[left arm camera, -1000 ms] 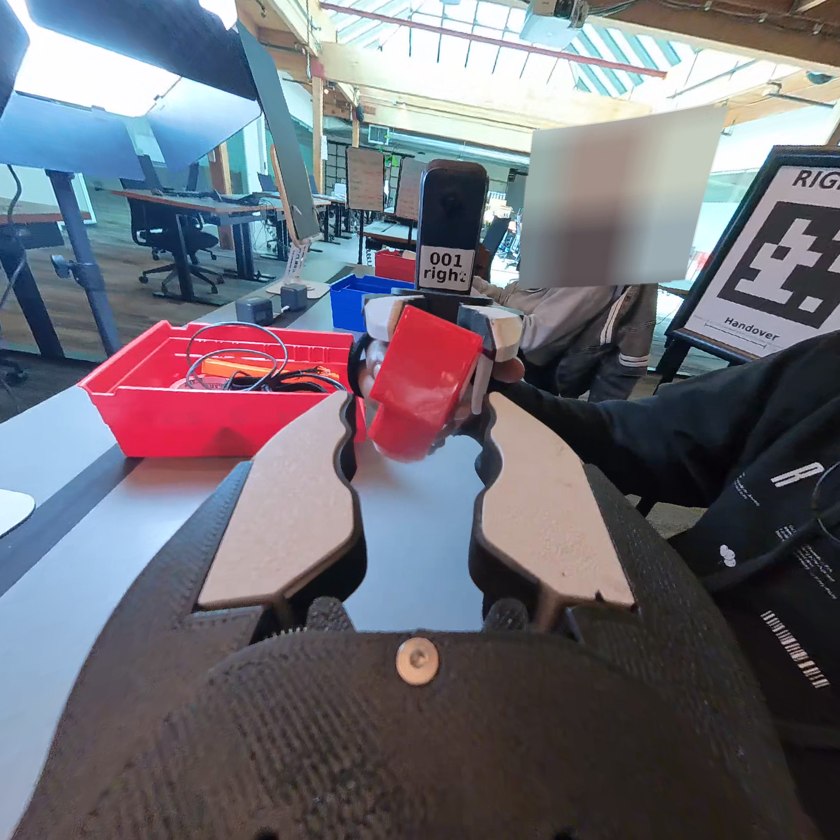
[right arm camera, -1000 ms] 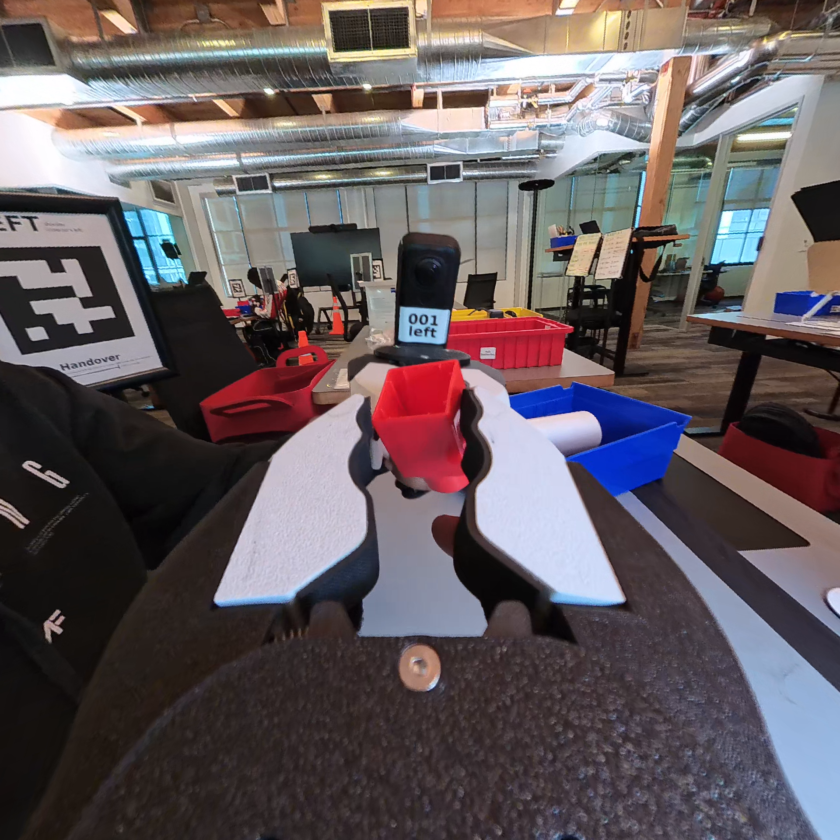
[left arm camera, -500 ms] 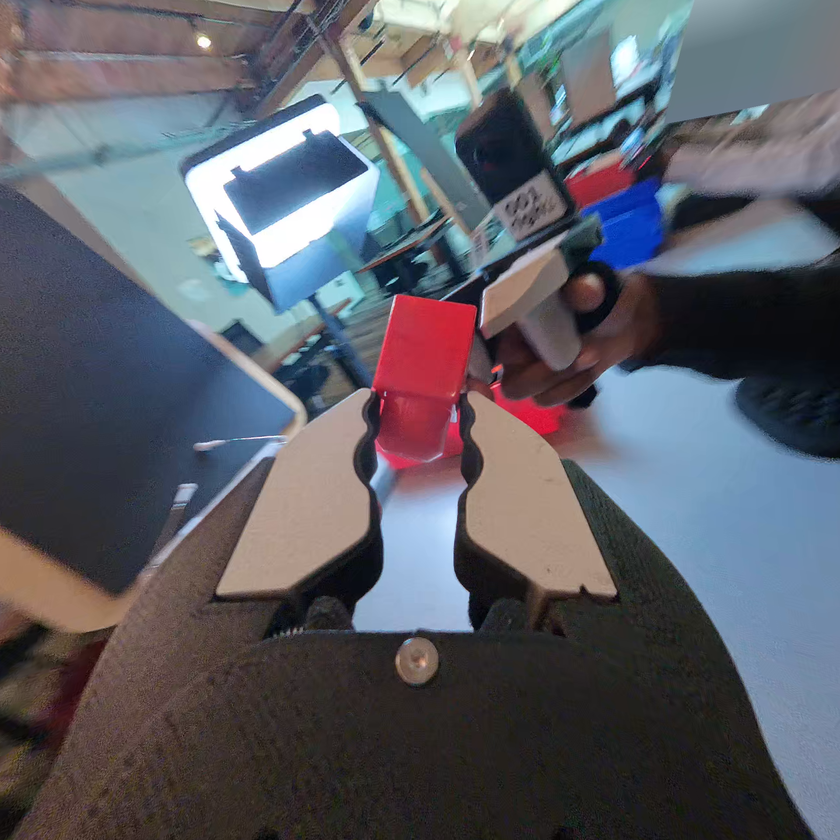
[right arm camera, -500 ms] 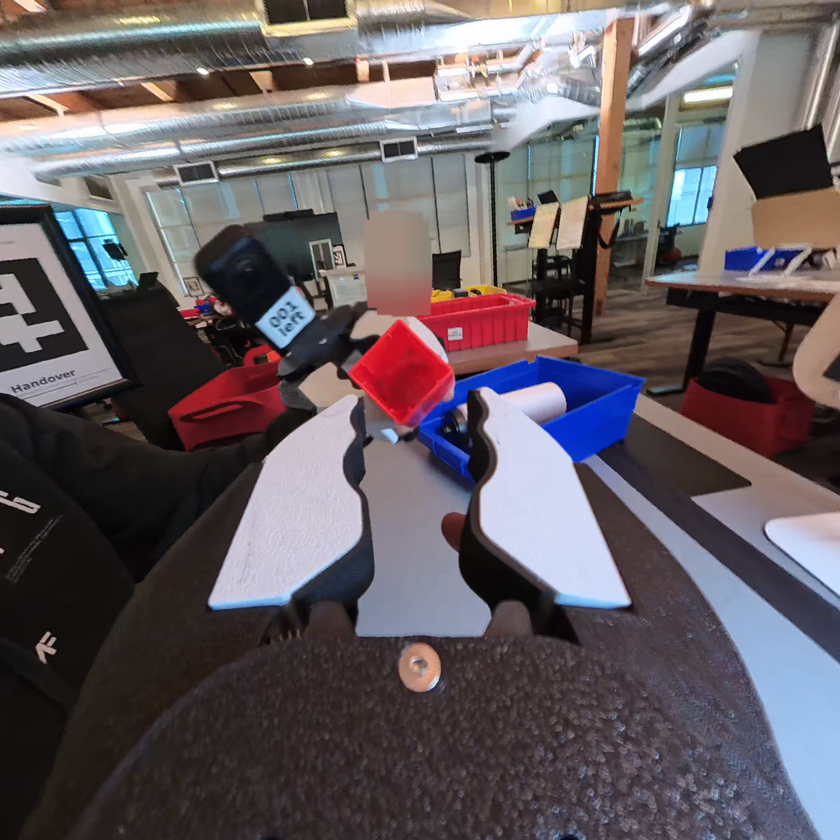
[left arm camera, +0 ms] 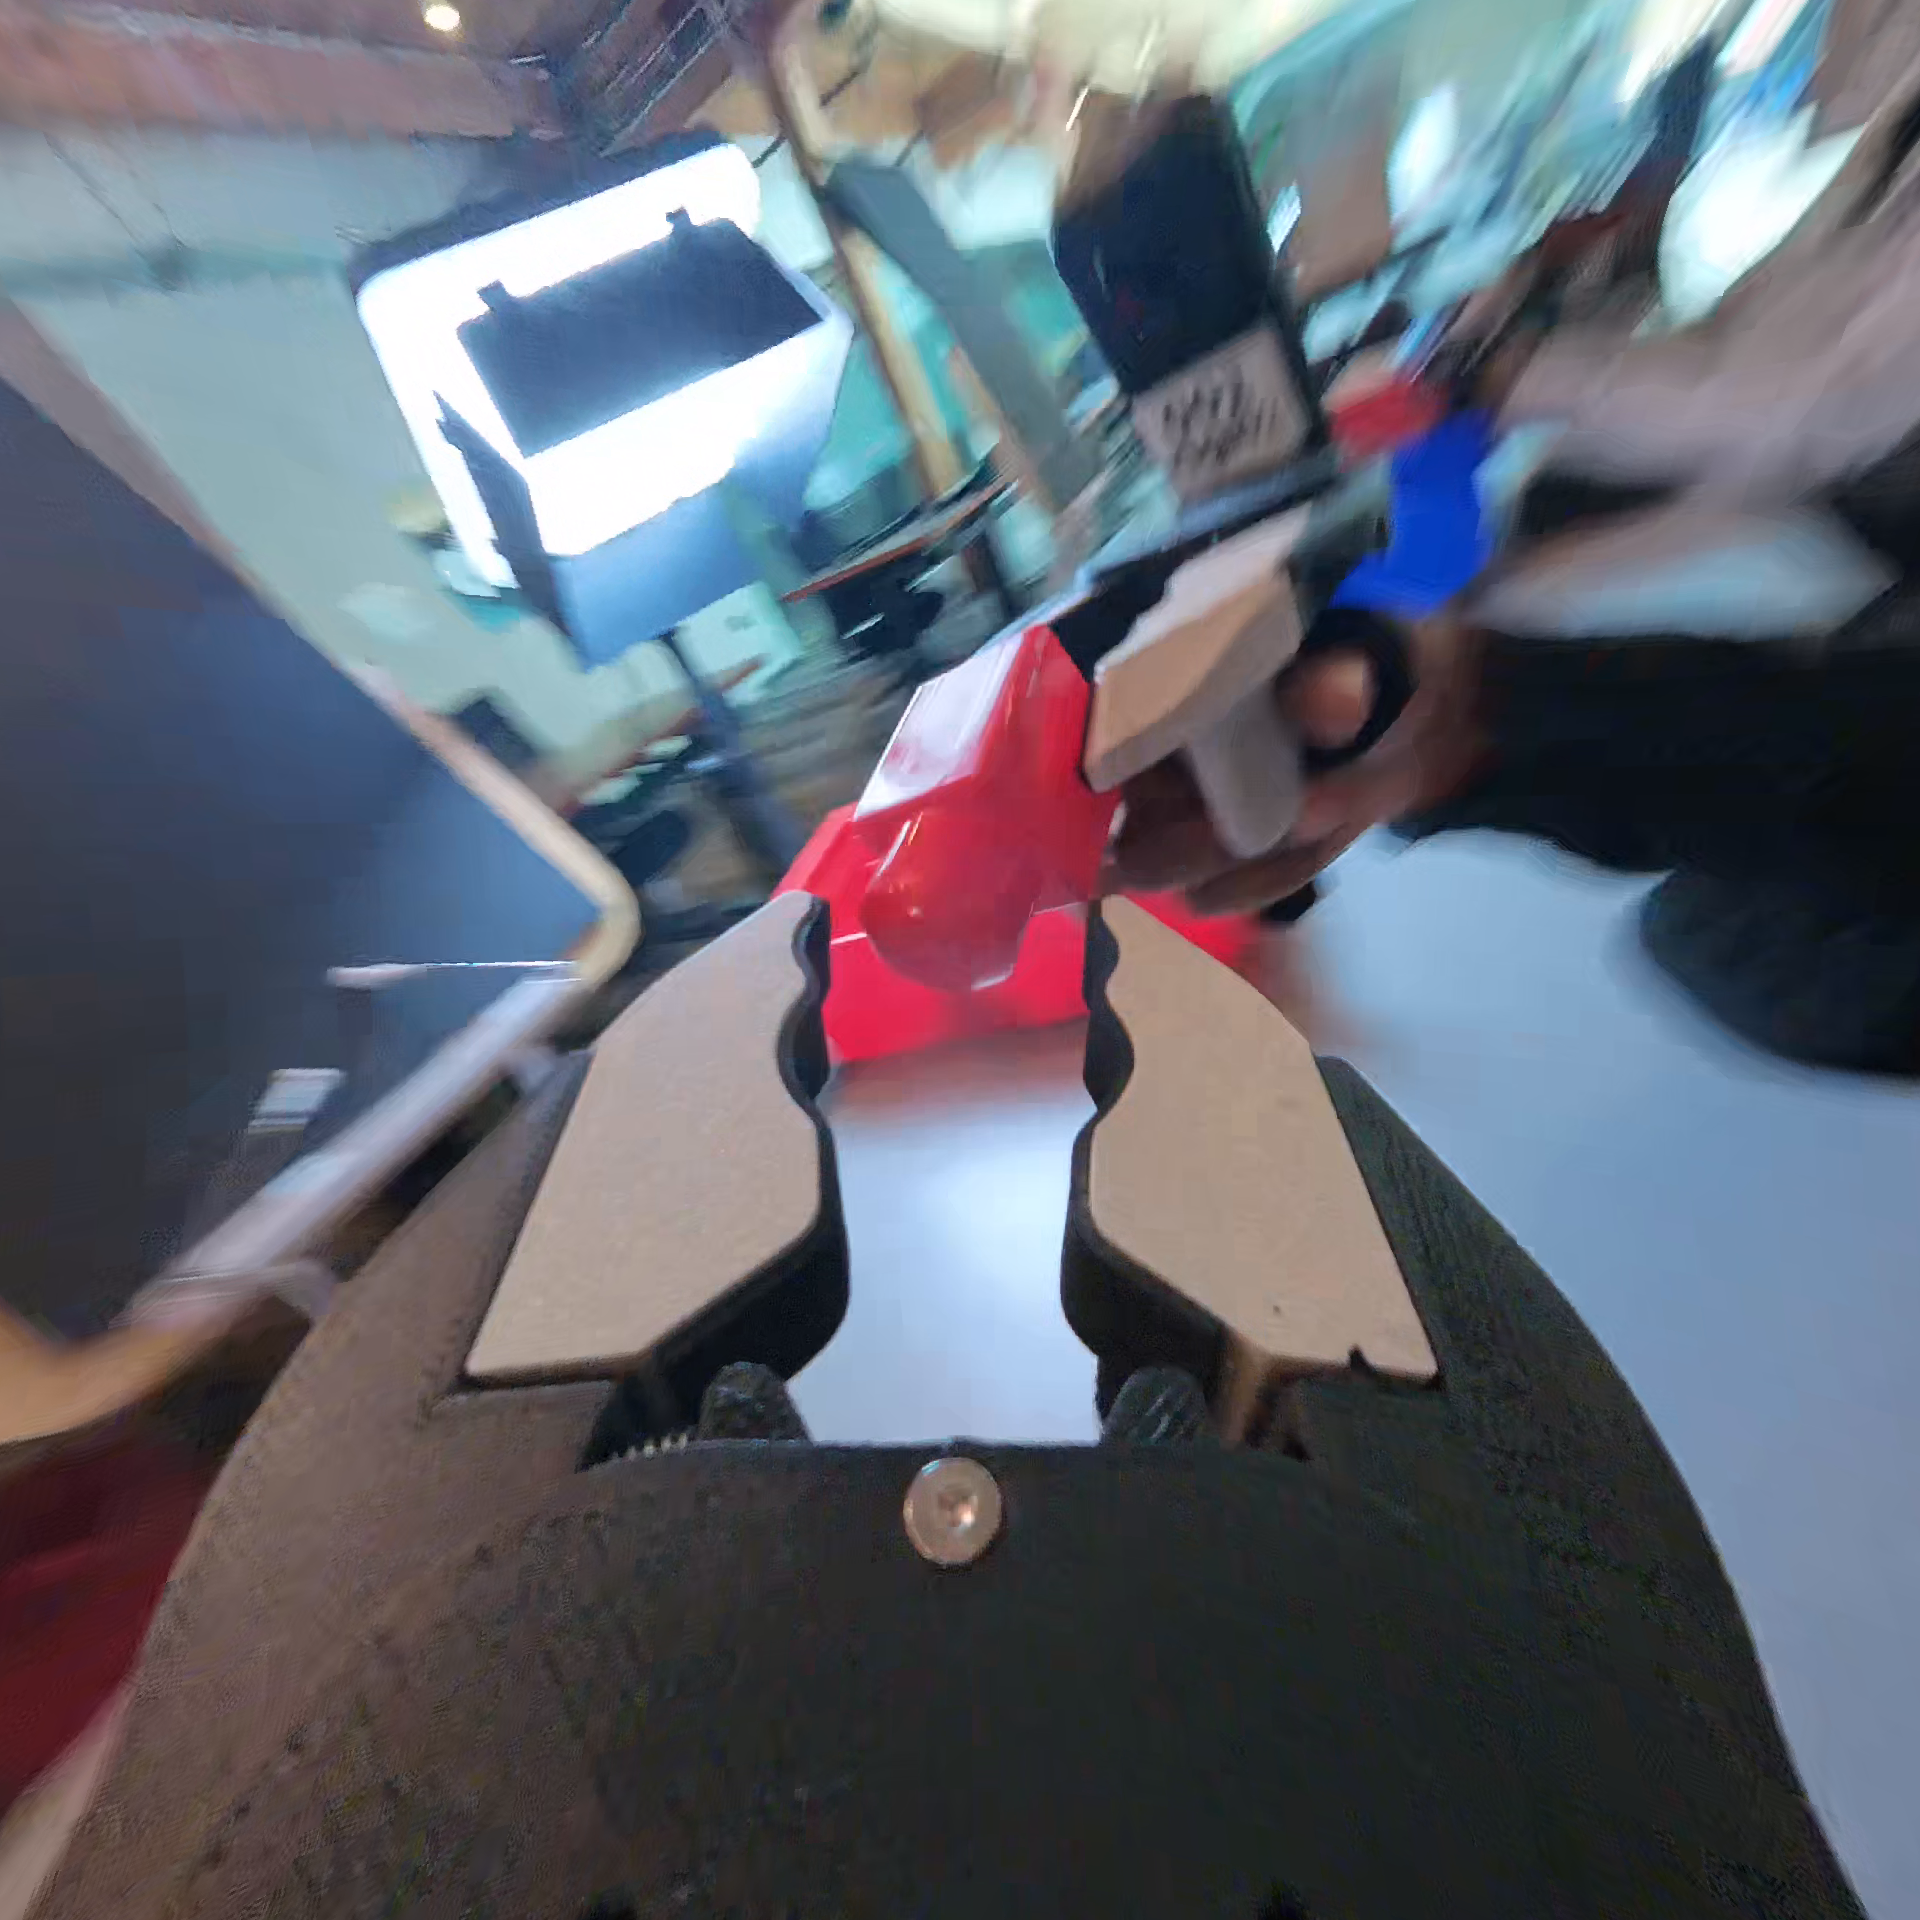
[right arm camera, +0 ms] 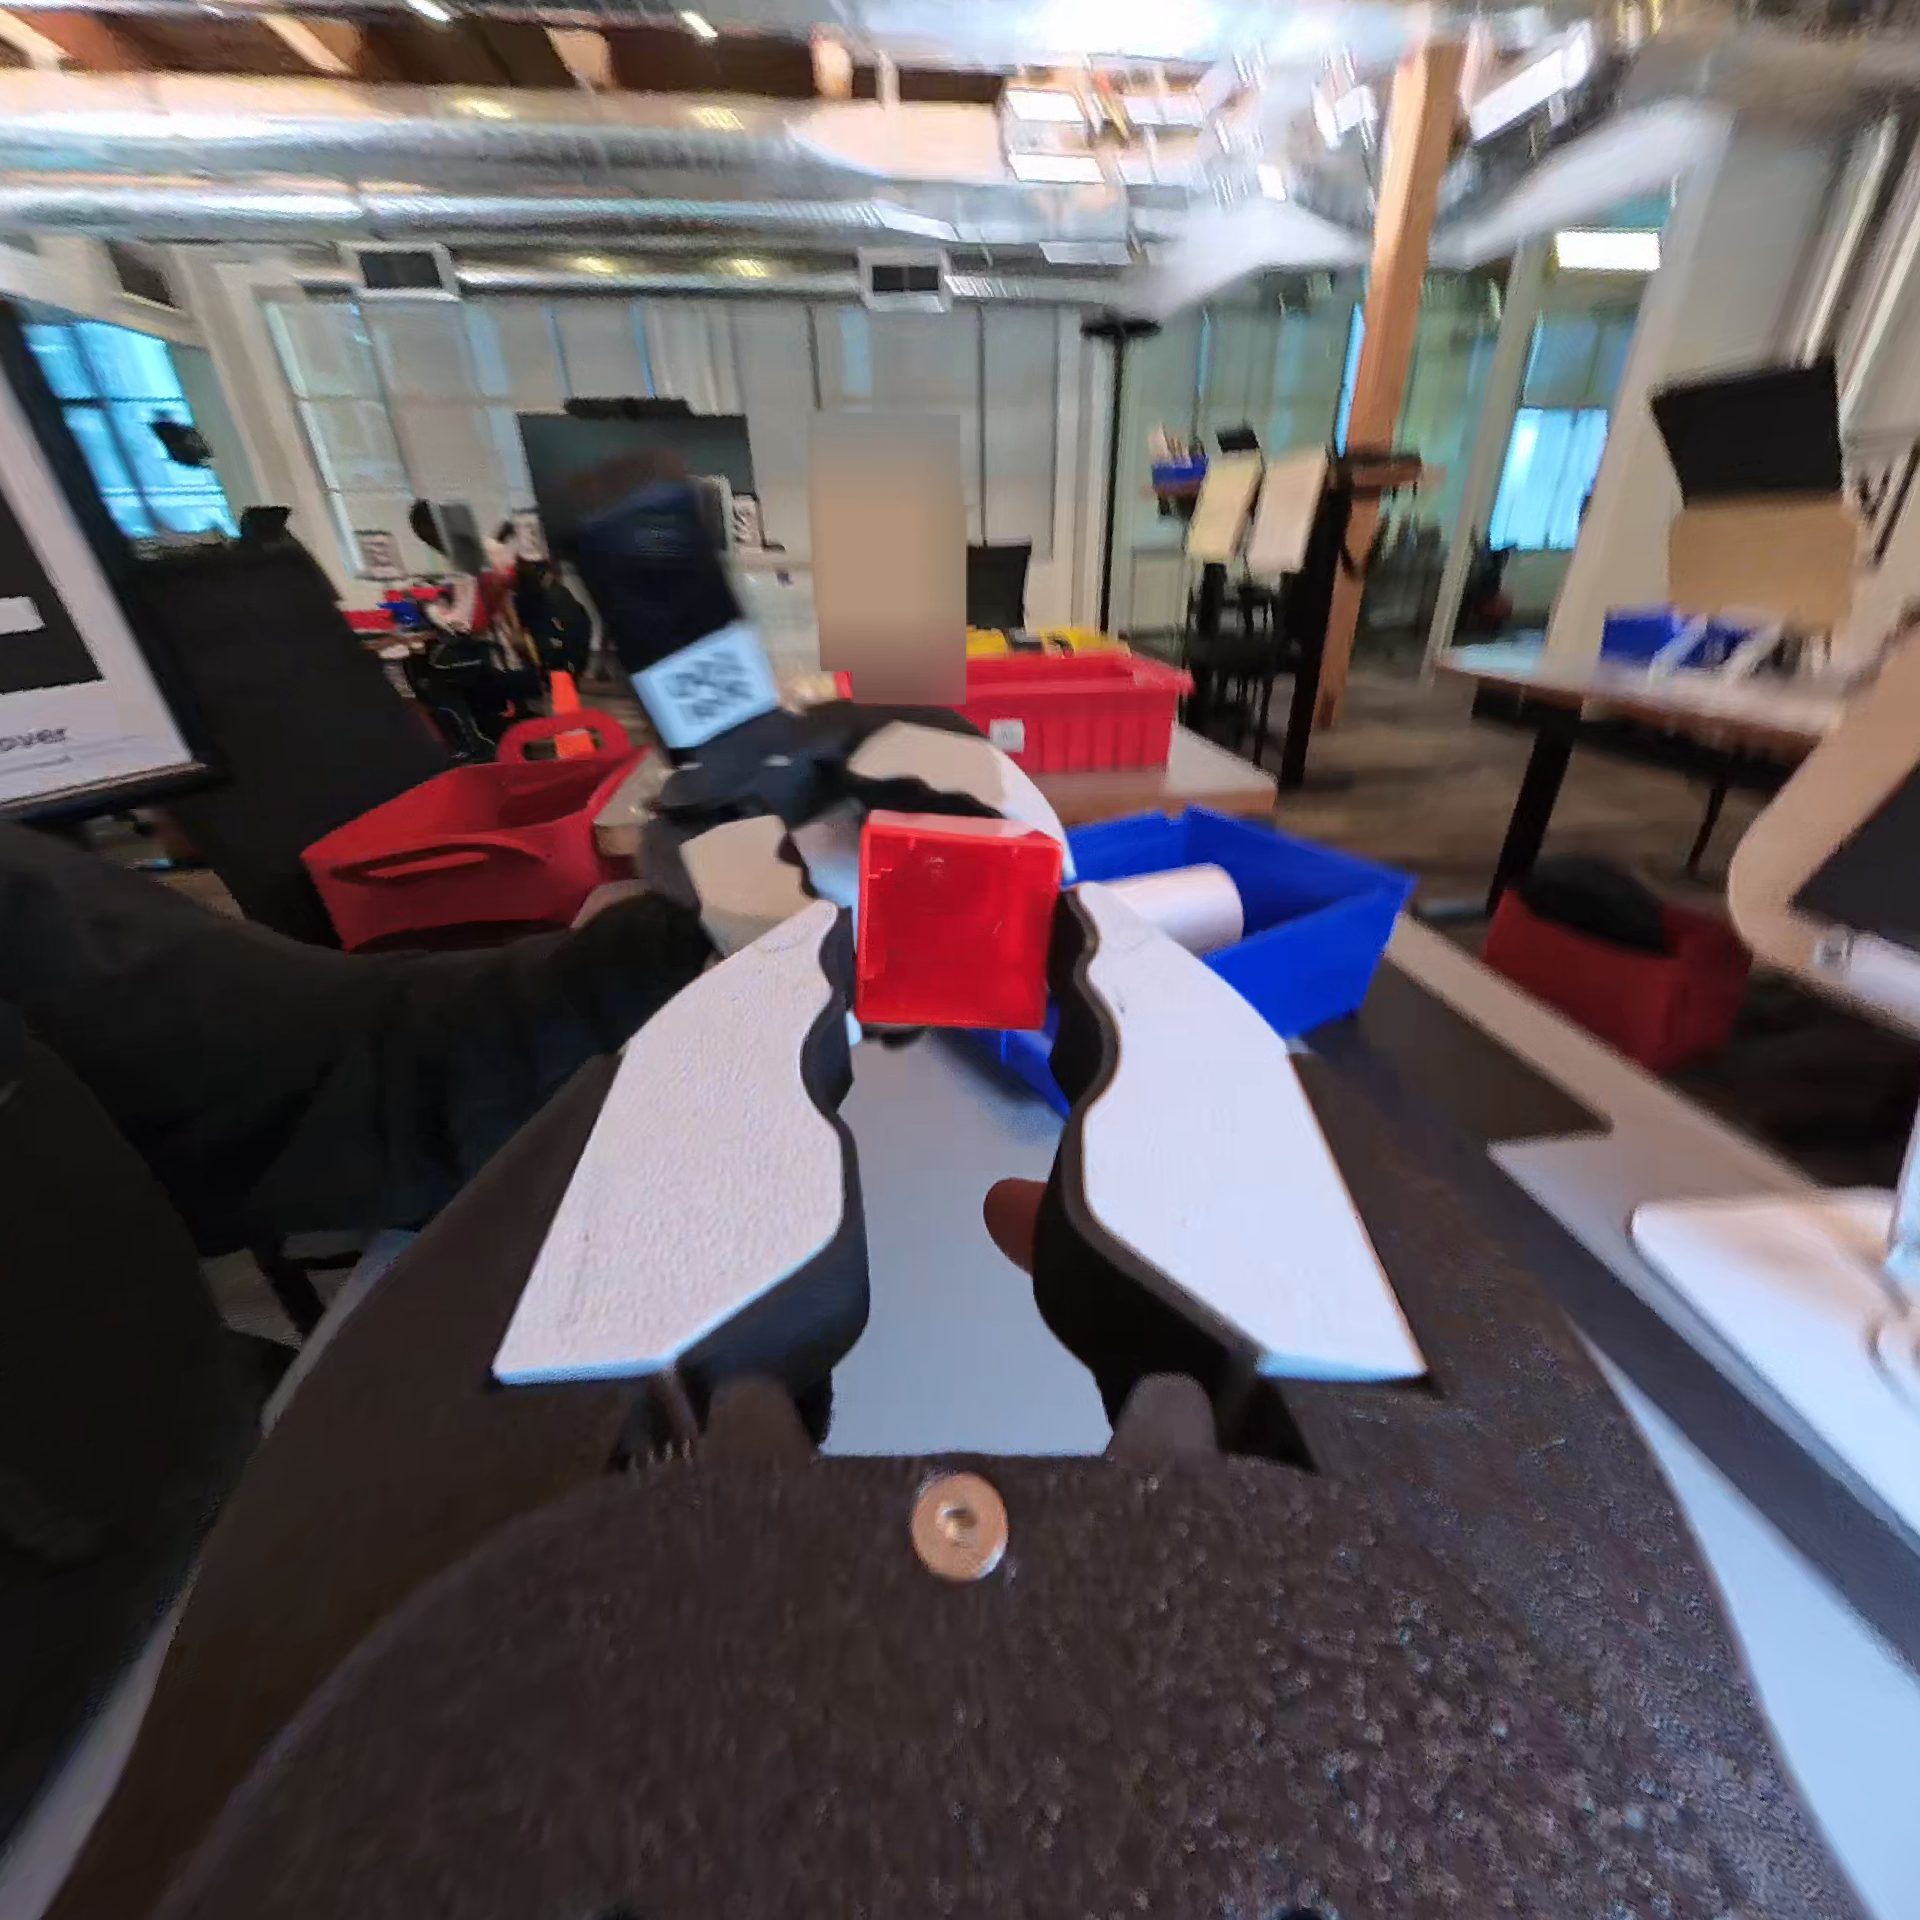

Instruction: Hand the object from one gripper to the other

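- The left tongs (left arm camera: 951, 925) stand parted, with nothing clamped. A clear gap shows on each side between their tips and the narrow end of the red cup (left arm camera: 966, 821).
- The right tongs (right arm camera: 951, 914) are closed onto the red cup. In the right wrist view the cup fills the space between the two tips and touches both.
- The red cup is held in the air above the grey worktop (left arm camera: 1558, 1143), between the two tools. Its wide, square end faces the right wrist camera and its rounded narrow end points toward the left wrist camera.
- In the left wrist view one pale finger of the right tongs lies against the cup's side. A hand (left arm camera: 1226, 842) grips the handle of that tool.
- A red bin (left arm camera: 904, 1023) sits on the worktop behind the cup.
- A blue bin (right arm camera: 1299, 935) sits on the worktop beyond the right tongs and holds a white roll (right arm camera: 1174, 899).
- A lit lamp panel (left arm camera: 603, 364) stands in the background of the left wrist view.
- The left wrist view is heavily blurred, so finer detail of the contact cannot be told there.
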A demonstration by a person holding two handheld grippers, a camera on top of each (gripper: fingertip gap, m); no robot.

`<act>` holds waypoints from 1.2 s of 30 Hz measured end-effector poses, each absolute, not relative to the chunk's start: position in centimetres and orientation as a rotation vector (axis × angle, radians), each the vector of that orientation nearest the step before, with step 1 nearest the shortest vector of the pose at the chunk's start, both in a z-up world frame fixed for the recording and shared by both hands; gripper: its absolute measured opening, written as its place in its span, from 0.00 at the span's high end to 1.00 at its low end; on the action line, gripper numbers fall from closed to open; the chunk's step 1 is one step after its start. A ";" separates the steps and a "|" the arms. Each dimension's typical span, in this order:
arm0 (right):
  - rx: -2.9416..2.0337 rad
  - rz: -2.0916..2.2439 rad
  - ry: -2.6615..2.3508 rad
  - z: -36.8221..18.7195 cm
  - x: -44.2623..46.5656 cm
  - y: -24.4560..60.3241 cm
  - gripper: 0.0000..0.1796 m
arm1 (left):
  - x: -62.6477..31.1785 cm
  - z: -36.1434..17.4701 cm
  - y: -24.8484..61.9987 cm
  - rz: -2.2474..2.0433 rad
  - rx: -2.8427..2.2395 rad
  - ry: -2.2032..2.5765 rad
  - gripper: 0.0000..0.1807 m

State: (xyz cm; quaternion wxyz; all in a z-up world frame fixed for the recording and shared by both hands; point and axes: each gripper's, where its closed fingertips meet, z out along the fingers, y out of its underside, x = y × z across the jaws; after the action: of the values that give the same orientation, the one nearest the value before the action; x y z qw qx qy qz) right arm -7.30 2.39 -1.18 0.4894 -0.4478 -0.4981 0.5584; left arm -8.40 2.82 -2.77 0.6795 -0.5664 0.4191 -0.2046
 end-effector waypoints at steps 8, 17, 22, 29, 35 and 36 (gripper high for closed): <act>-0.820 1.270 -1.276 0.4 -6.9 -0.9 0.80 | -7.6 -0.1 -1.3 -1.066 -1.173 0.921 0.78; -1.130 0.751 -1.581 -6.0 -7.0 2.6 0.79 | -7.9 -3.1 0.4 -0.566 -1.325 1.101 0.83; -1.193 0.475 -1.678 -7.3 -5.5 3.5 0.75 | -8.1 -6.5 1.1 -0.364 -1.493 1.237 0.82; -1.188 0.419 -1.815 -9.6 -6.4 2.1 0.72 | -8.0 -9.6 1.9 -0.220 -1.596 1.337 0.83; -1.158 0.343 -1.834 -11.0 -8.1 2.4 0.80 | -7.6 -10.3 1.8 -0.218 -1.595 1.362 0.82; -1.160 0.351 -1.815 -10.7 -8.1 2.6 0.80 | -7.7 -9.6 2.0 -0.257 -1.581 1.317 0.79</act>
State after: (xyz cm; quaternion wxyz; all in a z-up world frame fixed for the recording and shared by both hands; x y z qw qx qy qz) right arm -8.05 2.59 -10.71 0.4615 -0.4716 -0.7377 0.1427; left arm -7.67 1.97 -9.61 0.5091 -0.6563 0.5465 -0.1065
